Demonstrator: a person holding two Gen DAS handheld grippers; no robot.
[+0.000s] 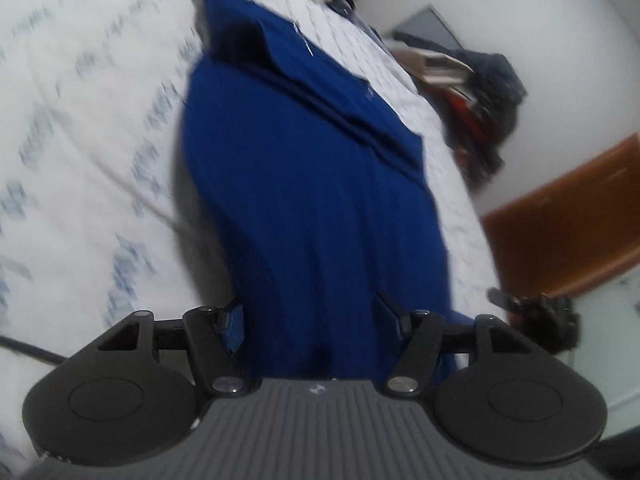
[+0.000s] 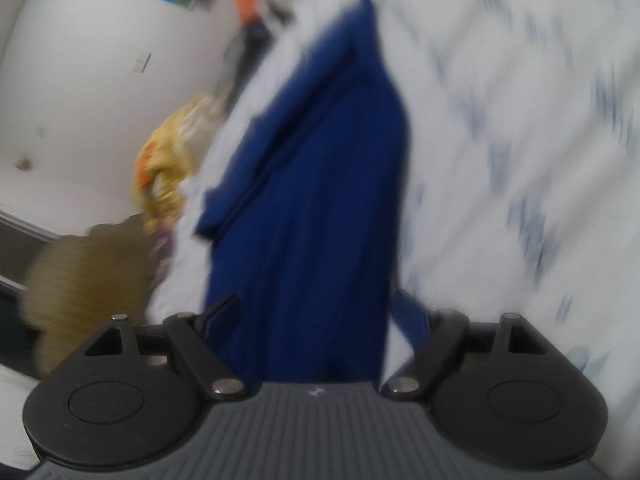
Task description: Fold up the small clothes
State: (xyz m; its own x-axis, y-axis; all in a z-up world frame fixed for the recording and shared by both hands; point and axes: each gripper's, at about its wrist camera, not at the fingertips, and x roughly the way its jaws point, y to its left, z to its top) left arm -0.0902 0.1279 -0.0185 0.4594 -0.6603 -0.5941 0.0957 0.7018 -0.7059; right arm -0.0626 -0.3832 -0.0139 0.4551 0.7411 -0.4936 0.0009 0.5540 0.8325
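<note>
A blue garment (image 1: 312, 184) lies on a white patterned bed sheet (image 1: 88, 128), partly folded, with its near end lifted toward the camera. My left gripper (image 1: 312, 320) has that near end between its fingers (image 1: 234, 326); the jaws stand wide apart, and a grip cannot be confirmed. In the right wrist view the same blue garment (image 2: 316, 208) runs up between the fingers (image 2: 412, 316) of my right gripper (image 2: 316, 316), also wide apart. Both views are blurred by motion.
The other gripper (image 1: 540, 312) shows at the right of the left view. A dark pile of clothes and books (image 1: 476, 92) sits past the bed edge, beside a brown wooden board (image 1: 568, 216). In the right view, yellow-orange cloth (image 2: 168, 168) and a tan object (image 2: 84, 276) lie left.
</note>
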